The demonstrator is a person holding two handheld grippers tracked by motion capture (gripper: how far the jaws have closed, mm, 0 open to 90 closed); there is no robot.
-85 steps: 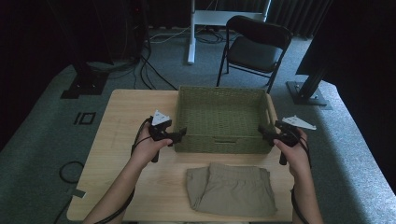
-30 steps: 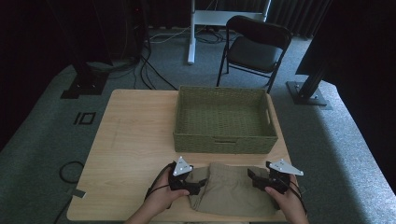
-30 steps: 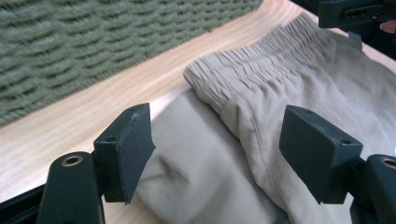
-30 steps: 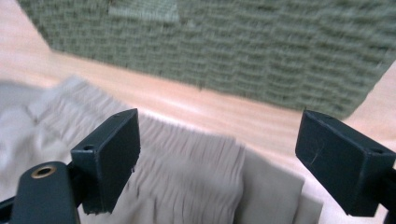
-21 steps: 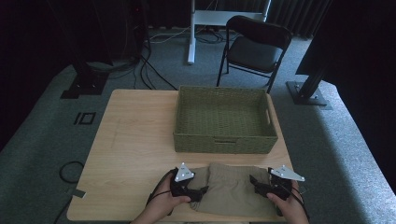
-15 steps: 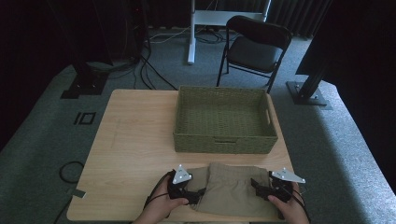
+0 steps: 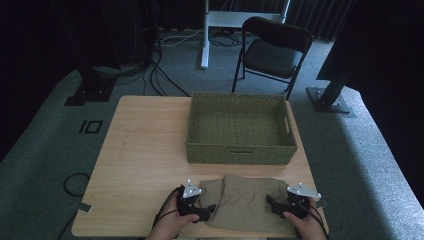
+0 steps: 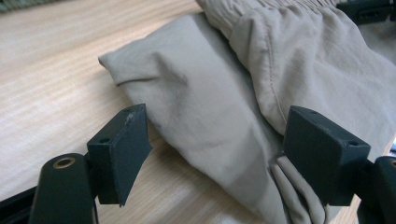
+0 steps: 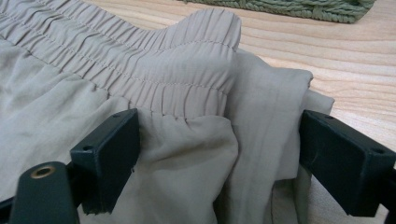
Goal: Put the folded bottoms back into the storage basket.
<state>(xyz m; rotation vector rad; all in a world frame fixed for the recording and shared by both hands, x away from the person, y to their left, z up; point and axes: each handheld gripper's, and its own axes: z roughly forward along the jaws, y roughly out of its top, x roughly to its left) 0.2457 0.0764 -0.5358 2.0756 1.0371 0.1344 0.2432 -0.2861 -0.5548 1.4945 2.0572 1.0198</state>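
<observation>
Folded beige shorts (image 7: 243,204) lie at the near edge of the table (image 7: 145,150), just in front of the woven basket (image 7: 240,128), which sits empty. Judging by that, the work is putting the shorts into the basket and it has barely begun: nothing is lifted, nothing is gripped, and the lift, carry and drop are all left.

The left gripper (image 7: 206,212) sits at the left edge of the shorts, the right gripper (image 7: 274,206) at the right edge, 1 on each side. Both stand wide.

The left gripper view shows its 2 jaws straddling the folded left edge, cloth between them; the right-hand pad touches or nearly touches the fold, the other is clear and above bare wood, so no squeeze yet. The right gripper view shows its jaws wide around the elastic waistband (image 9: 154,70) and stacked layers, pads not pressing.

The high view gives the basket interior and the overall layout but not pad contact; the gripper views give the contact but not the basket's inside.
</observation>
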